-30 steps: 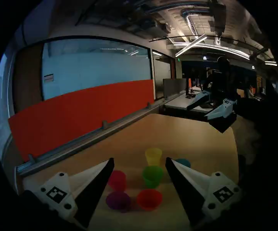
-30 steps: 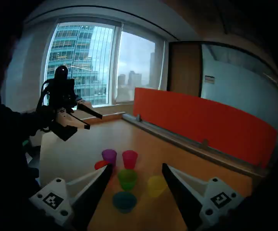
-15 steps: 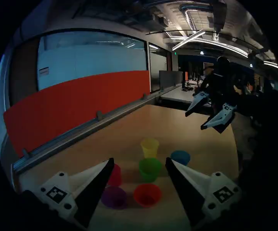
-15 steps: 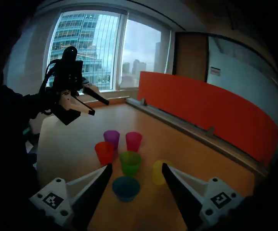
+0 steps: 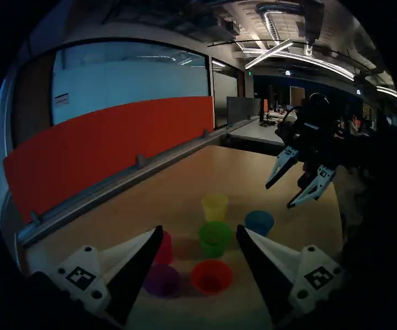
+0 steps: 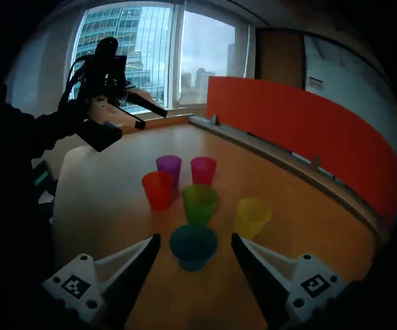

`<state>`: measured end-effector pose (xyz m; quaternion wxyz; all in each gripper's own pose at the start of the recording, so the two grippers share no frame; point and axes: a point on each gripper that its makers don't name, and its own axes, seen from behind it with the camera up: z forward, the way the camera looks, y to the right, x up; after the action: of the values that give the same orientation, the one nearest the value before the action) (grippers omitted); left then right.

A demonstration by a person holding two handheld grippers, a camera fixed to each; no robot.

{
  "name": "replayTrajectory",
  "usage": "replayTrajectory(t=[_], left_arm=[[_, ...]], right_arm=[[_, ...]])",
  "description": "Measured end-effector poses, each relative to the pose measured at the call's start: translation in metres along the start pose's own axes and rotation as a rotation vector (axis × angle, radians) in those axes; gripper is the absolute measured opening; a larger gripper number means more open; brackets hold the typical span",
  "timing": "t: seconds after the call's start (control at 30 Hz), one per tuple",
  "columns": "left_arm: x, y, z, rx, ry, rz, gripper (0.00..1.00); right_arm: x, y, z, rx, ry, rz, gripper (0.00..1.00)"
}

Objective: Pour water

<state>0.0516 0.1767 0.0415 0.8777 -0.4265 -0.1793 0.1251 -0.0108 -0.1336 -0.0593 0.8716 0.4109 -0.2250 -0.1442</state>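
Note:
Several coloured plastic cups stand upright in a cluster on the wooden table [image 6: 105, 220]. In the right gripper view the blue cup [image 6: 193, 246] is nearest, just ahead of my open right gripper [image 6: 194, 237]. Behind it stand the green cup [image 6: 199, 202], yellow cup [image 6: 252, 216], red cup [image 6: 158, 188], purple cup [image 6: 169, 168] and pink cup [image 6: 203, 169]. My left gripper [image 5: 198, 230] is open above the near cups: red cup [image 5: 211, 276], purple cup [image 5: 161, 279], green cup [image 5: 215, 238]. The right gripper [image 5: 279, 196] hangs open over the blue cup [image 5: 259, 221]. Whether the cups hold water is unclear.
An orange divider panel [image 5: 105, 143] with a metal rail runs along one side of the table. Large windows [image 6: 143, 55] lie behind the left gripper [image 6: 153, 120] and the dark sleeve holding it. Desks and ceiling lights [image 5: 286, 55] fill the far room.
The right gripper has come down and nearer the cups, tilting downward; the blue cup now sits close before its fingers. The left gripper has barely shifted.

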Motion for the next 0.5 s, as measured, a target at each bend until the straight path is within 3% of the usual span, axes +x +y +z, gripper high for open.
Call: replayTrajectory(t=[0.5], left_arm=[[-0.006,0.000,0.005,-0.003,-0.017,0.014,1.00]], right_arm=[[-0.045,0.000,0.032,0.005,-0.066,0.023,1.00]])
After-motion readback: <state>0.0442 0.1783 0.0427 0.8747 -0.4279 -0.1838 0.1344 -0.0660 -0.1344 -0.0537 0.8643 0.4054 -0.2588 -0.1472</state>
